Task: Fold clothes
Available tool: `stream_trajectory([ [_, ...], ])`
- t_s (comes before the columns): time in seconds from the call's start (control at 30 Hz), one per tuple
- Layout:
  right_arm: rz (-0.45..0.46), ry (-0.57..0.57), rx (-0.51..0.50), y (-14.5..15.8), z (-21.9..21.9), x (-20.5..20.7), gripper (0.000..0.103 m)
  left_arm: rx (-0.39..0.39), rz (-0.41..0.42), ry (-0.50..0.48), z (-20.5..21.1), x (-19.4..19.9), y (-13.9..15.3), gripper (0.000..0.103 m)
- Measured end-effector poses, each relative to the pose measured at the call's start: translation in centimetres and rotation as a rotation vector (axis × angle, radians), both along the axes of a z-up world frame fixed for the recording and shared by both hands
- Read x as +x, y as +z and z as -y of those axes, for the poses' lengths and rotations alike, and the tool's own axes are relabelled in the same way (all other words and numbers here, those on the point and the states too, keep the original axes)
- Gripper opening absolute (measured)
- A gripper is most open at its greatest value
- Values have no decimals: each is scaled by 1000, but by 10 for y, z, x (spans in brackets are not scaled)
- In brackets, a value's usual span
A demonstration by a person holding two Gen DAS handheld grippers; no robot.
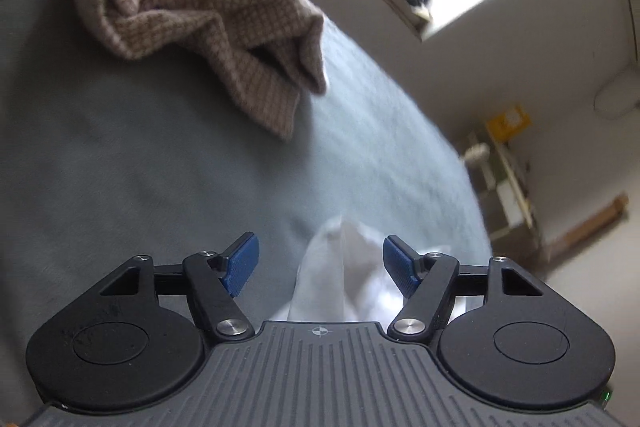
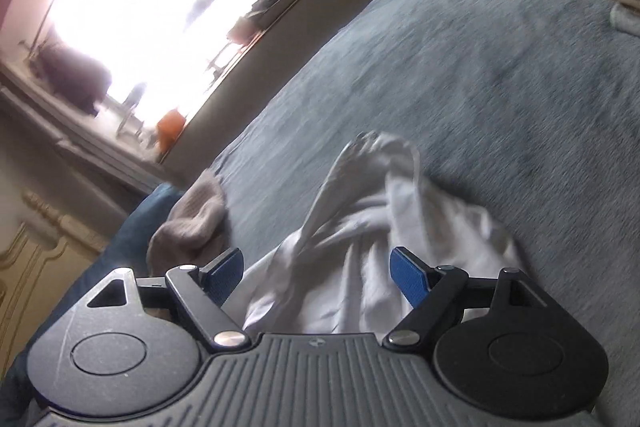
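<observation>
Grippers L & R both spread apart, tilted over white garment.

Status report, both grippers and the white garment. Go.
Left gripper open, white garment between its fingers, not clamped. Right gripper open over the same garment, crumpled on the bed. Knit sweater lies apart, not in the way.

Cloth on a napped bed, matt plastic tools

The bed cover is fuzzy grey-blue cloth; the beige knit has a coarse waffle weave; the white garment is thin and smooth. Both grippers' fingers carry blue textured pads on matt black plastic.
</observation>
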State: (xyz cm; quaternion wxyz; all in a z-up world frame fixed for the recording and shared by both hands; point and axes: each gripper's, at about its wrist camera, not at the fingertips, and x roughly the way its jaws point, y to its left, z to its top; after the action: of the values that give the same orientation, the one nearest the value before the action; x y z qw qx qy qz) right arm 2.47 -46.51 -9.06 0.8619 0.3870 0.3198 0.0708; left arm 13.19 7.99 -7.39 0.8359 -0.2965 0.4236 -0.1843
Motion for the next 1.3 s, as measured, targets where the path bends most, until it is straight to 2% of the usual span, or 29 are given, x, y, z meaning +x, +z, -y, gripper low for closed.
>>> stream_trajectory([
  [0.13,6,222,38,-3,-53,-30,82,134,-31,-207,6,-63,0,70],
  [0.27,-28,332,44,-16,-98,-59,82,235,-92,-461,24,-127,-16,70],
  [0.43,-66,378,77,-40,-136,-90,81,363,-96,-811,57,-196,-44,70],
  [0.57,-95,373,68,-55,-155,-107,80,404,-146,-903,72,-221,-68,70],
  [0.67,-118,362,98,-63,-160,-115,80,428,-134,-911,78,-226,-75,69],
  [0.7,-120,358,98,-64,-160,-116,79,436,-128,-912,79,-227,-76,66],
  [0.73,-119,353,94,-64,-159,-117,79,444,-122,-913,81,-228,-78,62],
  [0.8,-118,343,85,-63,-158,-119,79,429,-126,-891,79,-226,-77,45],
  [0.83,-117,338,81,-62,-157,-120,79,419,-130,-878,77,-225,-76,41],
  [0.9,-115,328,72,-61,-155,-121,79,367,-157,-845,69,-220,-74,22],
  [1.0,-126,312,73,-64,-154,-122,79,284,-187,-786,55,-212,-70,7],
  [1.1,-148,294,90,-72,-153,-122,79,175,-208,-723,37,-199,-65,3],
  [1.17,-160,283,100,-76,-151,-121,79,95,-188,-659,21,-187,-56,3],
  [1.3,-185,261,106,-83,-149,-120,79,-66,-141,-460,-28,-147,-32,3],
])
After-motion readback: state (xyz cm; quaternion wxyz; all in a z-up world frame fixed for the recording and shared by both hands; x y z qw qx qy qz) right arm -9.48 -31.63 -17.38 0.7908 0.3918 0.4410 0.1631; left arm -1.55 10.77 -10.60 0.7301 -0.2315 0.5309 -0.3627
